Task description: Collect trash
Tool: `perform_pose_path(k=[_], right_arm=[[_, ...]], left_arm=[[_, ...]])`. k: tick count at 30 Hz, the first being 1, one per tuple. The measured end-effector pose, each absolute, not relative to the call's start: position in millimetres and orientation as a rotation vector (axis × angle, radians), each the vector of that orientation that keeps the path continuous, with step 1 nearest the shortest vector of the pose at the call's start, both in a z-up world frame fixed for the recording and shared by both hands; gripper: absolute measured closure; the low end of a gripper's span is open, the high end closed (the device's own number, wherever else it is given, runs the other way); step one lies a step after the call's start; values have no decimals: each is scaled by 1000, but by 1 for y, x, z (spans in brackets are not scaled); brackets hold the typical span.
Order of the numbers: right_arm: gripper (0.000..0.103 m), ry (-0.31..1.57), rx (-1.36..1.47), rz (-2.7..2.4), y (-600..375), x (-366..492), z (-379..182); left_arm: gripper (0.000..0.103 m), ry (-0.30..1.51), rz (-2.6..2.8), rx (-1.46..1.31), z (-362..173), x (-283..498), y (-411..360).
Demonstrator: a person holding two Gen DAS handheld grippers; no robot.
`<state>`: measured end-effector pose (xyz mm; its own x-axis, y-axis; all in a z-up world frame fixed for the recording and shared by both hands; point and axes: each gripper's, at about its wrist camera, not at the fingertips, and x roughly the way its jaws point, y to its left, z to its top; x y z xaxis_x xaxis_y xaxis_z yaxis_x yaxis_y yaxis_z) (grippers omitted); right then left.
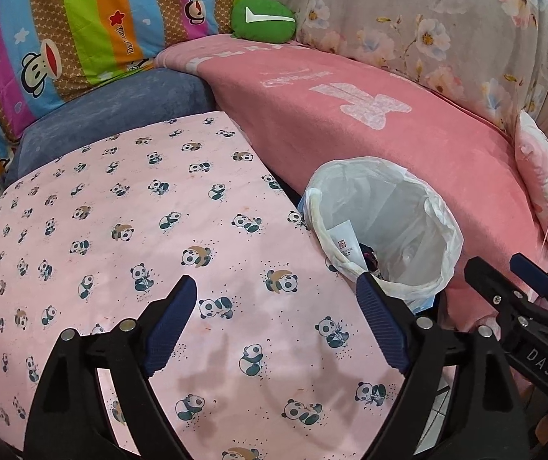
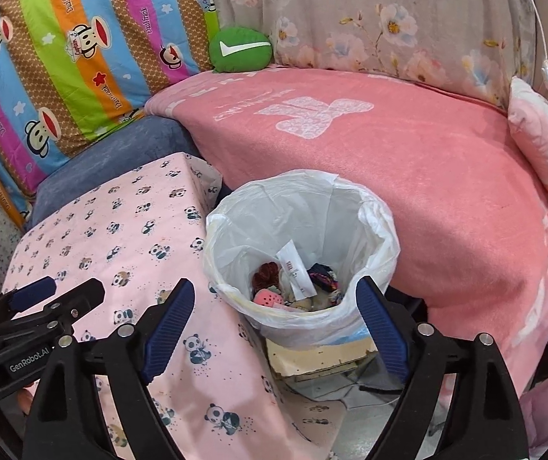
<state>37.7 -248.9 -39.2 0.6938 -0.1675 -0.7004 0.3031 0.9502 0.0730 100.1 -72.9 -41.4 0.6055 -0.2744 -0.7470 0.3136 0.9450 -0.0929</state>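
- Left wrist view: the left gripper (image 1: pixel 275 322) hangs over the panda cloth (image 1: pixel 139 253), jaws wide apart, holding nothing. The trash bin (image 1: pixel 385 226) stands just beside the cloth.
- Right wrist view: the right gripper (image 2: pixel 275 322) hangs above the trash bin (image 2: pixel 300 253), jaws wide apart and empty. Trash (image 2: pixel 297 280) lies inside the bin.

- Your table cloth (image 1: pixel 120 230) is pale pink, printed with small black-and-white pandas.
- Your bin liner (image 2: pixel 300 207) is translucent white; the trash in it (image 2: pixel 297 283) mixes maroon, pink, white and dark patterned bits.
- The blanket (image 2: pixel 389 161) is salmon pink with a white motif.
- The striped quilt (image 1: pixel 63 38) runs blue, green, orange, magenta and dotted brown, with cartoon monkeys.
- The round cushion (image 2: pixel 240 50) is green with a white mark.
- The 2 grippers (image 1: pixel 277 326) (image 2: pixel 274 326) you hold are black with ribbed navy pads (image 1: pixel 379 329).
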Motion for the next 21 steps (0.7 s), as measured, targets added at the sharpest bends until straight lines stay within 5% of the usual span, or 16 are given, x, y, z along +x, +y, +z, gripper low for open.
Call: perform_pose_path(k=[21], right_arm=[[7,798,150,-309,-252,27,-44]], left_arm=[[14,856,-287,109,-51,91,-78]])
